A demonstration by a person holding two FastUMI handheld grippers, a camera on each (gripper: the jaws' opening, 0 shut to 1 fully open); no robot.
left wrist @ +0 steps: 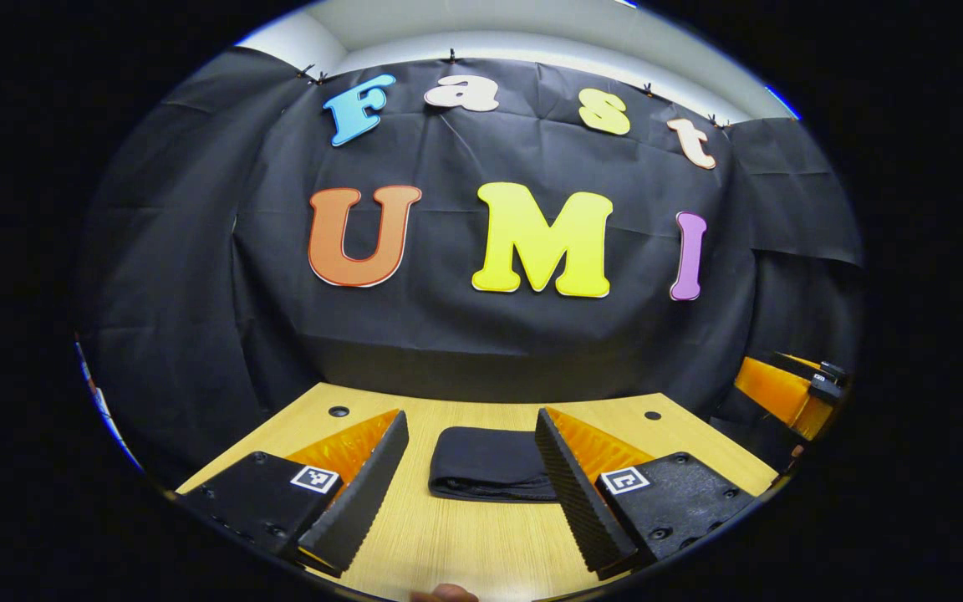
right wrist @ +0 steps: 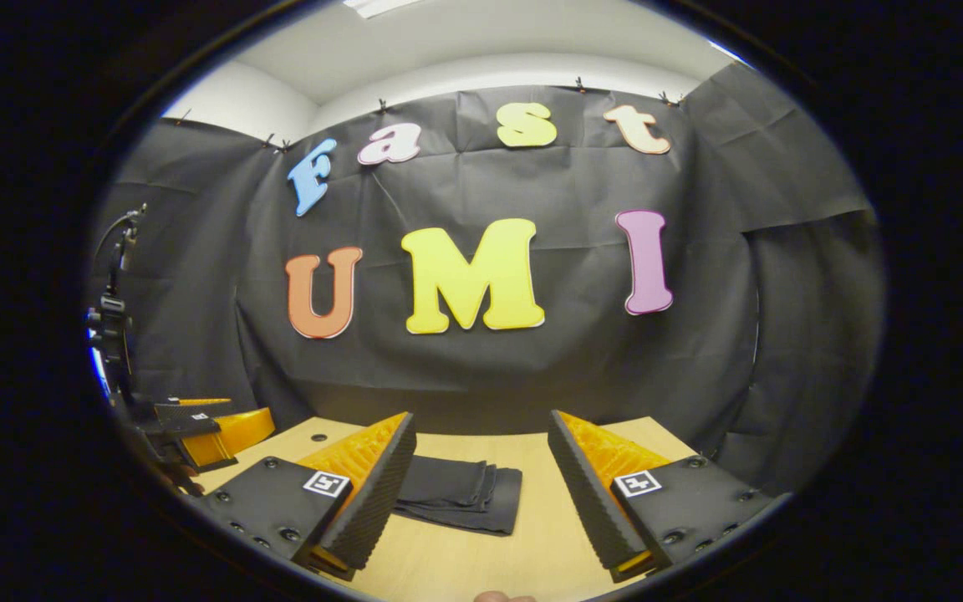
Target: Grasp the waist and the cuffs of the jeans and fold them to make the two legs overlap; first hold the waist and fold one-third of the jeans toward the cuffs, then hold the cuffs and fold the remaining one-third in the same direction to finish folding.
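Folded jeans [left wrist: 490,475] lie as a compact dark bundle on the wooden tabletop [left wrist: 465,543], and I read the job as finished or all but finished: the legs appear stacked and both thirds turned in, with layered edges showing along the bundle's near side. My left hand-held gripper [left wrist: 469,485] hangs above the tabletop, short of the jeans, fingers spread wide and pinching nothing; the bundle sits beyond and between its fingertips. In the right gripper view, my right hand-held gripper [right wrist: 481,493] is likewise spread and empty, with the jeans [right wrist: 461,495] beyond its left finger, partly hidden behind it. The other gripper shows far off to the side of the jeans in each view. Judging from this, the next move calls for little: perhaps a check that the folded edges sit square, then drawing both grippers clear of the jeans without brushing the stack.
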